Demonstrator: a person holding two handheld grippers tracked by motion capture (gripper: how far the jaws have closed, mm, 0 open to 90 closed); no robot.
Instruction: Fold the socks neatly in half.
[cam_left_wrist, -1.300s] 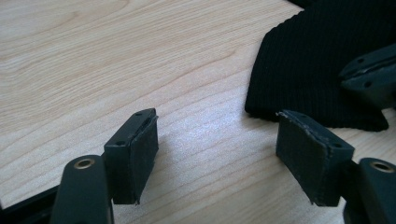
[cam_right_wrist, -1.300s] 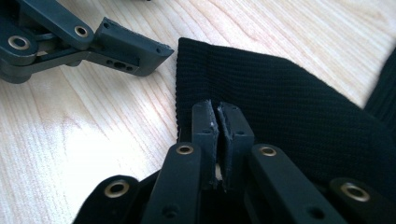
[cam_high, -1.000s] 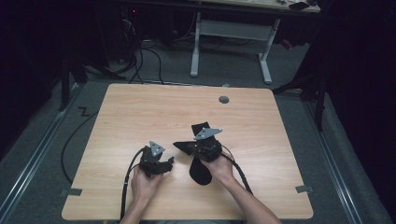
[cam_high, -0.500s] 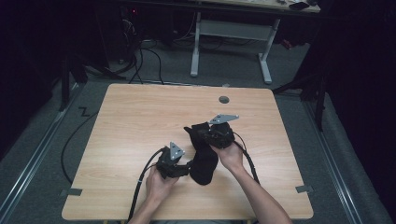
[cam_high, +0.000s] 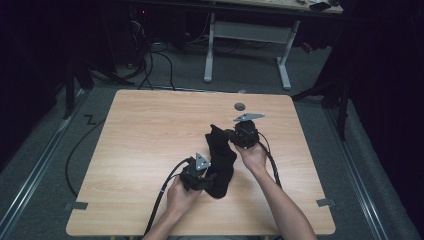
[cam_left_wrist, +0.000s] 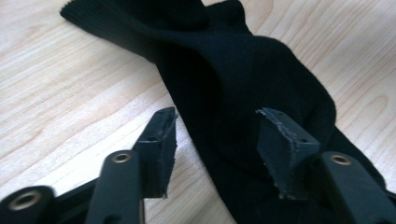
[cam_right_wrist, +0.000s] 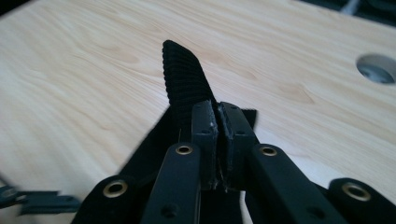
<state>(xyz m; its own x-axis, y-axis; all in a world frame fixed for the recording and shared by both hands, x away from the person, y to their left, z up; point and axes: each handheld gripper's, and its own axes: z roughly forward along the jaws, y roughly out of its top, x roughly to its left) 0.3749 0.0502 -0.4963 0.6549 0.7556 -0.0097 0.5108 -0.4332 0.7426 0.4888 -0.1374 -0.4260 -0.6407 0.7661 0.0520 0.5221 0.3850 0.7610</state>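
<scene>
Left gripper view: jaws apart, just been closing, astride sock (cam_left_wrist: 243, 88) on worktop (cam_left_wrist: 70, 79), not yet pressing. Right gripper view: jaws clamped on sock's edge.

A light wooden table (cam_high: 150, 135) stands on grey carpet (cam_high: 45, 165). A round grey hole cover (cam_high: 240, 106) sits near the table's far edge, also seen in the right gripper view (cam_right_wrist: 377, 68). Beyond the table: a white desk frame (cam_high: 247, 37) and loose black cables (cam_high: 150, 60). Tape marks (cam_high: 76, 206) lie on the carpet.
</scene>
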